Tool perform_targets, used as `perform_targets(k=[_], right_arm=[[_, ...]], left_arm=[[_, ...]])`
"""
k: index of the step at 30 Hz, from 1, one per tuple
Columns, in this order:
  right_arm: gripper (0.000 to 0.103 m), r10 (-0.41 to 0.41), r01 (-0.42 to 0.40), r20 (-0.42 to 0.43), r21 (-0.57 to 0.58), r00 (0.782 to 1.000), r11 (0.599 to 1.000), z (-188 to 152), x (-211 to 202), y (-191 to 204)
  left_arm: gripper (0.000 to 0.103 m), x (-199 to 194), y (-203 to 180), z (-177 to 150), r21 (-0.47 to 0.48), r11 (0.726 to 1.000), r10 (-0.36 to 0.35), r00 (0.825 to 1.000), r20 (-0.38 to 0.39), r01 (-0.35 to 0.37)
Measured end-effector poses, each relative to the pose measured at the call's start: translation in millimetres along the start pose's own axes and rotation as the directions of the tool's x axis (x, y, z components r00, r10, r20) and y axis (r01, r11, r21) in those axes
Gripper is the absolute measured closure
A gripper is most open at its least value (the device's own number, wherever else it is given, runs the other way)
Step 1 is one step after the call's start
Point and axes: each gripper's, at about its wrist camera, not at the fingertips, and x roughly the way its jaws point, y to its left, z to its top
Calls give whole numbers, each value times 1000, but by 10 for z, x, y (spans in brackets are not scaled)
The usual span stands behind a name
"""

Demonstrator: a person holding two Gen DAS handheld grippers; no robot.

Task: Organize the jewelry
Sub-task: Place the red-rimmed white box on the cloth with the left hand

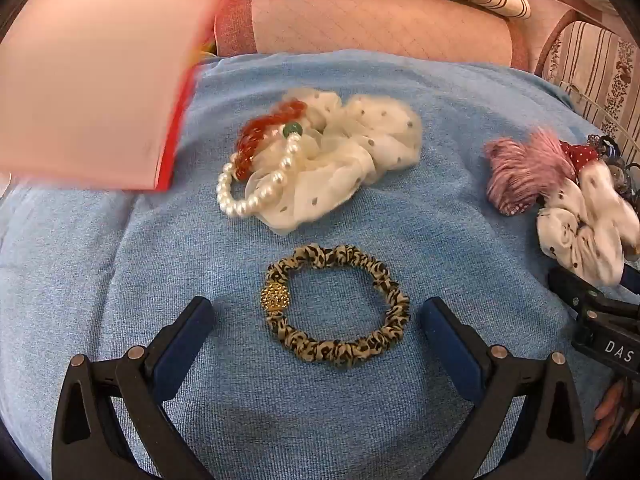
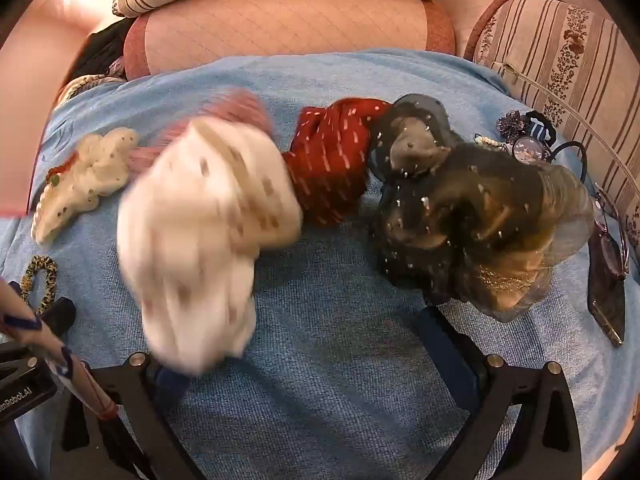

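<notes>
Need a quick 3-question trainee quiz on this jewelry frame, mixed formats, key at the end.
1. True or false: the leopard-print scrunchie lies flat on the blue towel between the left gripper's open jaws.
2. What rests on the sheer cream scrunchie? A) pearl bracelet B) watch C) key
3. Fill in: the red scrunchie carries a pattern of small white ____.

Key: 1 true; 2 A; 3 dashes

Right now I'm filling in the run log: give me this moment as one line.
left gripper open around leopard hair tie | right gripper open, white scrunchie blurred over one finger | pearl bracelet on blue towel
</notes>
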Motion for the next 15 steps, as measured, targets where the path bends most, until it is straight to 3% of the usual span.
perform_targets(k=[15], right_arm=[[0,-2,2,3,1,1000,1000,3,0,20]], left_arm=[[0,2,-42,14,-1,1000,0,1000,10,0]])
